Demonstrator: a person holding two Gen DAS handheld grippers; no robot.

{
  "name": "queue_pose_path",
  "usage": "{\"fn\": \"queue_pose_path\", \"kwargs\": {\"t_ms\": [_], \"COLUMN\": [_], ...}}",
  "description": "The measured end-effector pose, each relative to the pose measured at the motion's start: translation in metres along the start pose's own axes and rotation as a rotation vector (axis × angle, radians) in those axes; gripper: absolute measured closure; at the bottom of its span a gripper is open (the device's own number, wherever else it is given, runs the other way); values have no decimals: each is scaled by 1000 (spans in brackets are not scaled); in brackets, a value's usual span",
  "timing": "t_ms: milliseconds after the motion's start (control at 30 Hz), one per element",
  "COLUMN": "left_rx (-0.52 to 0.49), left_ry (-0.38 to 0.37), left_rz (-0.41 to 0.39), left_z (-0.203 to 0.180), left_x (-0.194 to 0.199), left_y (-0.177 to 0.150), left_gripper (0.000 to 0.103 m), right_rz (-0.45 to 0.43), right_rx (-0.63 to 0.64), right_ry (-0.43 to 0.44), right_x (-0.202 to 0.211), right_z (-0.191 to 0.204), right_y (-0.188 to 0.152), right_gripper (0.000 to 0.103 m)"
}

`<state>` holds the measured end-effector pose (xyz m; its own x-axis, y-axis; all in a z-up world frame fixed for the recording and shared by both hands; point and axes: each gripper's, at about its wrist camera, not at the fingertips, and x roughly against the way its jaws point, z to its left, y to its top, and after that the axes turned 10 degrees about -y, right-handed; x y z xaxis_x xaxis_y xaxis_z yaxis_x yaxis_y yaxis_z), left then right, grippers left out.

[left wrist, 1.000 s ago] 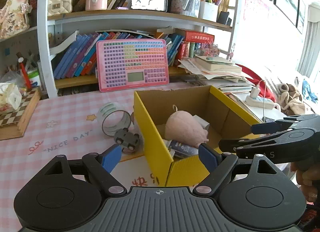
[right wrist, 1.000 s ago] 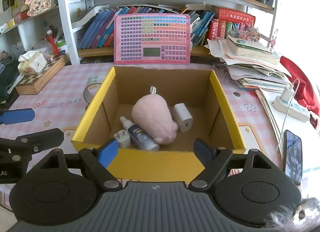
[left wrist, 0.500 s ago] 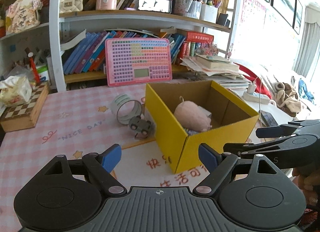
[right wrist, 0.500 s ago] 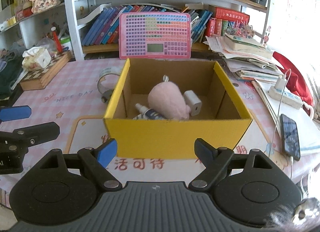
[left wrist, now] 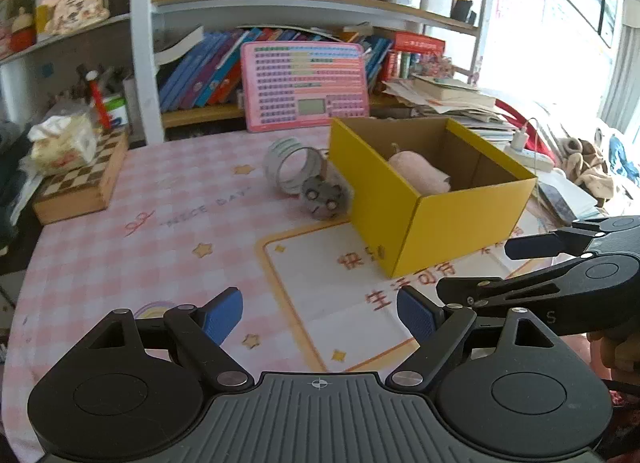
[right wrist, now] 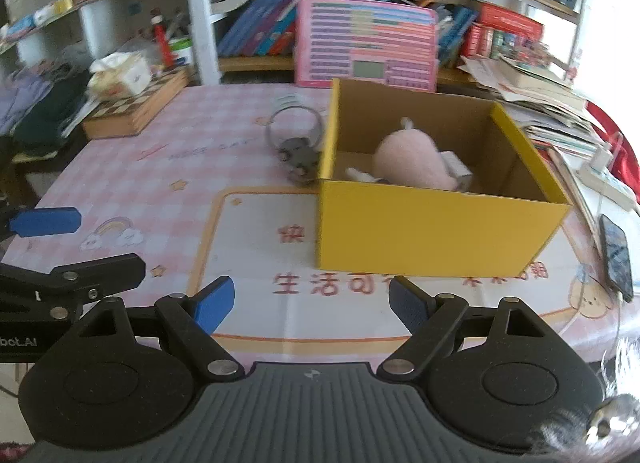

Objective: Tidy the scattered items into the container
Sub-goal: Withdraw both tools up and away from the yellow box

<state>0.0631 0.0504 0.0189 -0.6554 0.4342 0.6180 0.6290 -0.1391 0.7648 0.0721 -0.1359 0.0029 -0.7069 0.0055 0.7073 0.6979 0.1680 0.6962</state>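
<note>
Left jaws: my left gripper stands wide with nothing between the blue pads; below it is bare desk print.
Right jaws: my right gripper stands wide and empty, short of the near wall of the box.
Container: yellow cardboard box sits open-topped on the desk, right of centre in both views.
Contents: pink plush toy lies inside the box; a white charger block shows just beside it, partly hidden. Other small items behind the near wall cannot be identified.
Items outside: tape roll lies on its side on the desk, just beside the box's left wall; small grey toy car sits in front of the roll, at or near the same wall.
Desk surroundings: chessboard box at far left; pink keypad toy leans against the bookshelf behind the box; phone lies right of the box.
</note>
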Motion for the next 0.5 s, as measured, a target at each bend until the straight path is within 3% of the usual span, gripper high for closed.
{"fn": "queue_pose_path", "kwargs": {"t_ms": [500], "left_rx": [79], "left_ry": [60], "left_rz": [-43], "left_z": [33], "left_x": [25], "left_y": [-13], "left_gripper": [16], "right_rz": [-16], "right_rx": [131], "right_ry": [47], "right_x": [4], "right_z": [50], "right_y": [8], "right_gripper": [21]}}
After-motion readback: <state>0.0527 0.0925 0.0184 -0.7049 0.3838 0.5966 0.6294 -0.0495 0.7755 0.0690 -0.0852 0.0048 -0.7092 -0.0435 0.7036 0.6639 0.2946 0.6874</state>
